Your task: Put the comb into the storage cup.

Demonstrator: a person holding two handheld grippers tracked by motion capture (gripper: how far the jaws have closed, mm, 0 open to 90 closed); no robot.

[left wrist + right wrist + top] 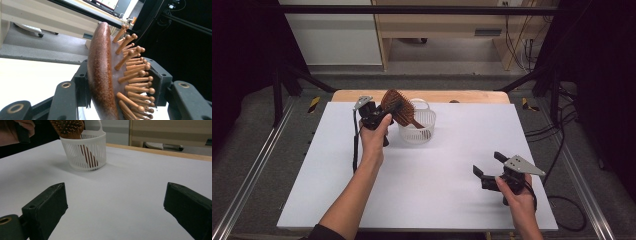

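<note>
The left forearm reaches forward from the bottom edge in the high view, bare to a dark sleeve near the elbow. Its hand (374, 137) grips the left gripper (384, 111) from behind, raised and pointing forward; the jaws stand partway apart, closed on something wide. The right hand (517, 192) holds the right gripper (486, 165) low at the near right, pointing left and away, its jaws wide apart with nothing between them.
</note>
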